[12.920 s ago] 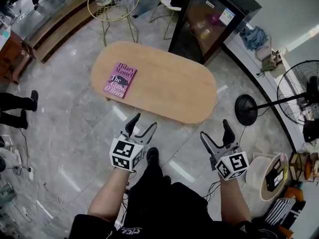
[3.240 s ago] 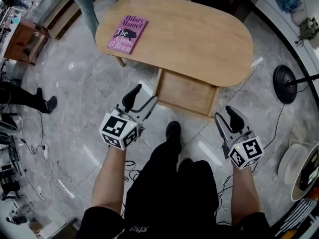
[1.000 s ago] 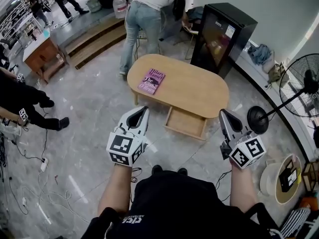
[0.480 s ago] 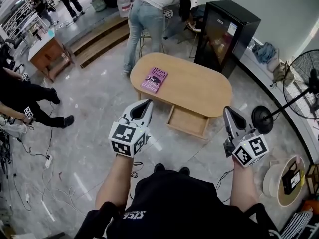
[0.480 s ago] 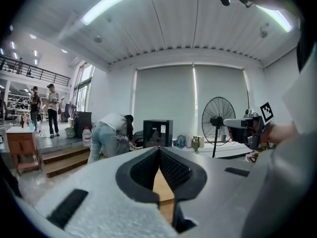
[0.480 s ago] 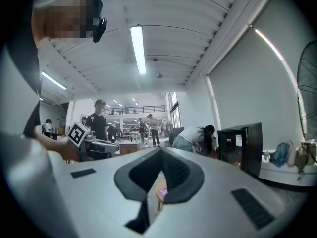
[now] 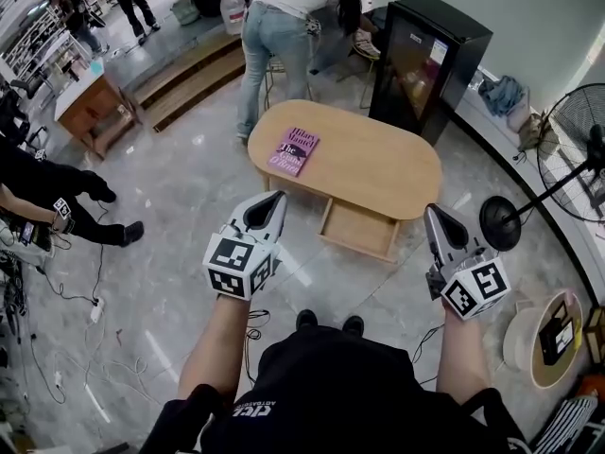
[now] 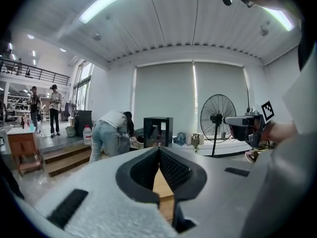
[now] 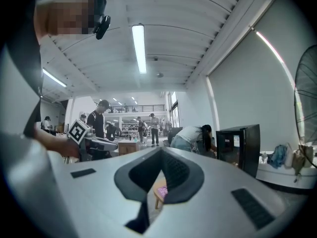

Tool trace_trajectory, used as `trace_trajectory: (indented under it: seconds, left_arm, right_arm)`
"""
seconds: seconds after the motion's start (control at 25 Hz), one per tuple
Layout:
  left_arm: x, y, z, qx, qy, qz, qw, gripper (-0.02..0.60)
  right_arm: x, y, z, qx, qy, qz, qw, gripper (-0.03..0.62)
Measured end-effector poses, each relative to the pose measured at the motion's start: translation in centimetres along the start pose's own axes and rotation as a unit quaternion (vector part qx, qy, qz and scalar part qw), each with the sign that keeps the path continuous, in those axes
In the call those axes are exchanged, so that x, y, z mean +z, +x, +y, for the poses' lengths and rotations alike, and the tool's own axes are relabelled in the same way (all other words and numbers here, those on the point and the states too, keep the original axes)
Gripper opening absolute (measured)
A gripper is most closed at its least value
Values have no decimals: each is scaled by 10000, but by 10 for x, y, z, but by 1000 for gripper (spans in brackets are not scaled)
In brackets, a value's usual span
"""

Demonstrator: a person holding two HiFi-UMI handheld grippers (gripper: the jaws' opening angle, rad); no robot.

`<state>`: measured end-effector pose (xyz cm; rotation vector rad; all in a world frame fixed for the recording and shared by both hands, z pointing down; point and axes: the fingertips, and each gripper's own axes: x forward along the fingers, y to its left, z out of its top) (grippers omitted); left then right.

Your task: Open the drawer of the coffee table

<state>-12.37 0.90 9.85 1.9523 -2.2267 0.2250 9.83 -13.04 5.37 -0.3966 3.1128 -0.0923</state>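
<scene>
The oval wooden coffee table (image 7: 378, 173) stands ahead in the head view, its drawer (image 7: 359, 232) pulled out toward me and showing a bare wooden bottom. A purple book (image 7: 293, 151) lies on the table's left end. My left gripper (image 7: 267, 205) is held up on the near left of the table, shut and holding nothing. My right gripper (image 7: 437, 221) is raised on the near right, just right of the drawer, shut and holding nothing. In the left gripper view the jaws (image 8: 158, 150) meet with only a strip of the table (image 8: 161, 185) showing below them. In the right gripper view the shut jaws (image 9: 161, 152) frame the table's end (image 9: 157, 192).
A person in jeans (image 7: 279, 26) bends over beyond the table. A black cabinet (image 7: 425, 50) stands at the back right, a floor fan (image 7: 558, 149) to the right. Another person (image 7: 47, 206) with marked grippers crouches at the left. Cables (image 7: 76, 320) trail over the marble floor.
The view has shifted slightly; both grippers stay shut and raised in front of me, and the drawer stays pulled out.
</scene>
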Motion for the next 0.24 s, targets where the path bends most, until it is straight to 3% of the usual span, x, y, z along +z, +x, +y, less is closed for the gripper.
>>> trace_trajectory:
  seconds: [0.24]
  left_arm:
    - [2,-4,0,15,45,-19,10000,2]
  right_arm:
    - [-9,-4,3,11,57,31,10000,3]
